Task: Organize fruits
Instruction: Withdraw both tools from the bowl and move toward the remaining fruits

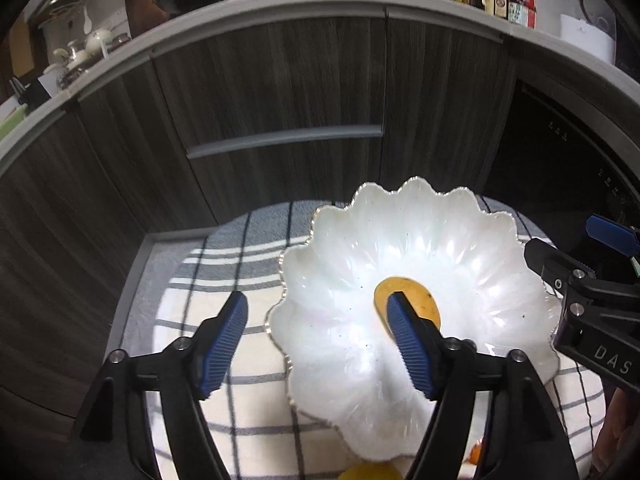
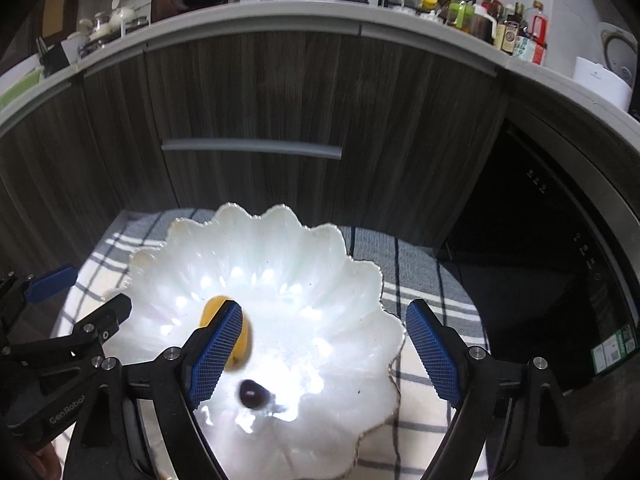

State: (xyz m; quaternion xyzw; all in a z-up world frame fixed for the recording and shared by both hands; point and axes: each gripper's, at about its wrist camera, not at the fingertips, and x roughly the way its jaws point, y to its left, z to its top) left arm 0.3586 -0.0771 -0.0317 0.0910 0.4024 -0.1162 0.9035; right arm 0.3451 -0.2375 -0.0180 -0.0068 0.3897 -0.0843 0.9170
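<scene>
Two pairs of tongs, left tongs (image 1: 318, 320) and right tongs (image 2: 324, 328), hang spread and empty over a white scalloped bowl (image 2: 320, 264) on a checked cloth (image 1: 224, 264); their bodies read "DAS" and "GenRobot". Inside lie a yellow fruit (image 2: 240, 344), long axis running away from the camera, and a dark round fruit (image 2: 251, 392)

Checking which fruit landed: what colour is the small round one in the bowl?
Dark reddish-purple fruit, clearest in the right wrist view.
</scene>
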